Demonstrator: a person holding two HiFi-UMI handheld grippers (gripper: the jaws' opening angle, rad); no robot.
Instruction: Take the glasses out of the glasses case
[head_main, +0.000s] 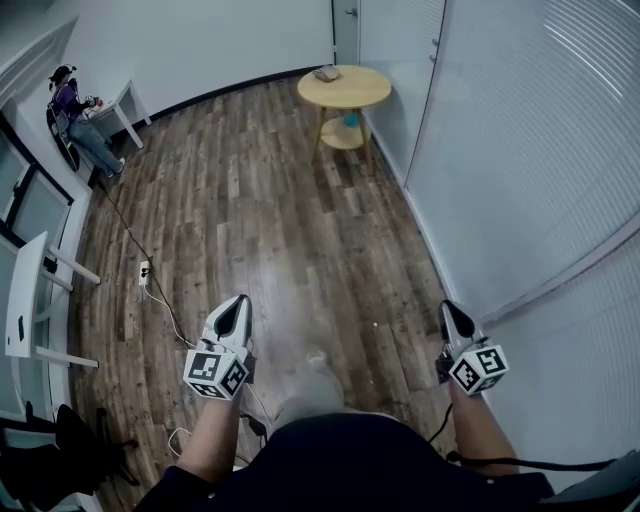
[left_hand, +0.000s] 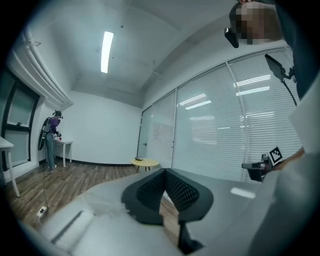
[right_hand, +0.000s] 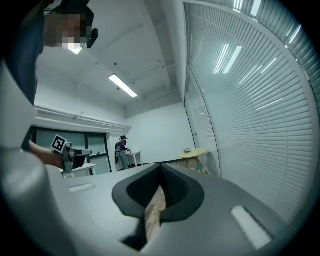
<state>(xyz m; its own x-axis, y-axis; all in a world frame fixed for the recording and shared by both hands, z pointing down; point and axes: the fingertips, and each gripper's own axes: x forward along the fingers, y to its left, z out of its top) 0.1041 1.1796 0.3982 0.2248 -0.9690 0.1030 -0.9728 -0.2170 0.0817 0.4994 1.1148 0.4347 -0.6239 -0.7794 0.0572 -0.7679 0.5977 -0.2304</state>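
Observation:
A small grey object (head_main: 327, 73), possibly the glasses case, lies on a round yellow table (head_main: 358, 95) at the far end of the room; it is too small to tell for sure. It also shows as a speck (left_hand: 139, 159) in the left gripper view and on the tabletop (right_hand: 187, 150) in the right gripper view. My left gripper (head_main: 238, 300) and right gripper (head_main: 450, 306) are held level in front of me over the wooden floor, far from the table. Both are shut, pads meeting at the tips (left_hand: 164, 171) (right_hand: 161, 165), with nothing between them.
A glass wall with blinds (head_main: 540, 170) runs along the right. A person (head_main: 78, 118) stands by a white desk at the far left. A white table (head_main: 25, 300), a black chair (head_main: 60, 450) and a power strip (head_main: 145, 272) with cable sit at the left.

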